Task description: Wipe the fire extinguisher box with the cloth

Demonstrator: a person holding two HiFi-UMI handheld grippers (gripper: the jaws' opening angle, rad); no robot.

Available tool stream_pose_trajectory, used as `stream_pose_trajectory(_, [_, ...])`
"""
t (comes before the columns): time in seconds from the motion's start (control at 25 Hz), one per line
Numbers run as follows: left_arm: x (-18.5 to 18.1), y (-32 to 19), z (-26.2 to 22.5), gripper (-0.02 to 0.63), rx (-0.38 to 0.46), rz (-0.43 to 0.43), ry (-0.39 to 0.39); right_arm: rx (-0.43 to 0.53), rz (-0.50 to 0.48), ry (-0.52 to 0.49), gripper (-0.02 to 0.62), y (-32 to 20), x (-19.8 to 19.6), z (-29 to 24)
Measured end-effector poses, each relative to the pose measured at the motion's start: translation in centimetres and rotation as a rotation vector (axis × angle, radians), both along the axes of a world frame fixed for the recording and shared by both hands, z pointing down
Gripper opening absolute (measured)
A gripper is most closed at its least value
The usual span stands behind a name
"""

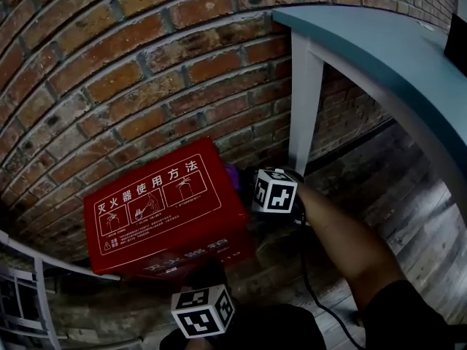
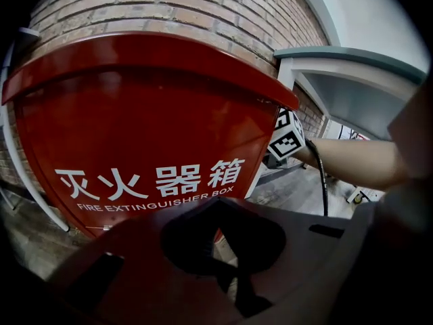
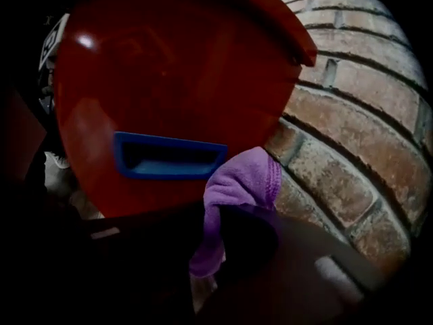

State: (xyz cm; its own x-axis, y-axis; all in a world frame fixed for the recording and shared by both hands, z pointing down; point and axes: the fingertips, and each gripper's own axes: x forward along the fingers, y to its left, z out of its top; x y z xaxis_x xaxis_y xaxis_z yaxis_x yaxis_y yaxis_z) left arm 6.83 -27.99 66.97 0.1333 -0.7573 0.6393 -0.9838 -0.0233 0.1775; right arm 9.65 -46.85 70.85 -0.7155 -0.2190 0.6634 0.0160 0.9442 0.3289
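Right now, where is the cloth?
Right gripper view: the cloth hangs from the right tongs, between the blue handle on the red box and the brick wall.

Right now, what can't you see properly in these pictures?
Head view: most of the purple cloth, hidden behind the upper marker cube.
Head view: small print on the fire extinguisher box lid, too small to read.
Every view: the box's inside, behind its red walls.
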Motion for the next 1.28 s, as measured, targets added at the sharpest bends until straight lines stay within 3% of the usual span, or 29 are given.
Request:
stream_pose_trajectory(0.2, [-0.7, 0.6, 0.3, 0.006, -0.012, -0.018, -0.006, -0.034, 0.052, 0.001, 0.046, -2.3, -1.2, 1.1])
stream_pose_trajectory(0.32, [-0.7, 0.3, 0.1, 0.006, -0.003, -0.012, -0.009, -0.037, 0.019, -0.007, 0.046, -1.1, -0.5, 1.2])
stream_pose_trajectory(0.6, [1.2, 0.6, 0.9, 0.006, 0.007, 0.05, 0.003, 0.01, -0.195, 0.073, 0.046, 9.2, 3.8, 3.2])
stream_pose_trajectory(0.76, [1.6, 1.4, 2.1, 0.006, -0.012, 0.084, 0.009, 0.024, -0.19, 0.074, 0.046, 12.9, 5.2, 4.7])
stream_pose_trajectory(0.96, [1.7, 2.5, 3.1, 0.006, -0.02, 0.092, 0.006, -0.044, -0.15, 0.117, 0.046, 13.4, 5.3, 10.0])
stream_pose_trajectory(1.28, [0.7, 2.5, 2.3, 0.006, -0.028, 0.028, -0.011, -0.258, -0.059, 0.156, 0.046, 13.7, 5.5, 19.2])
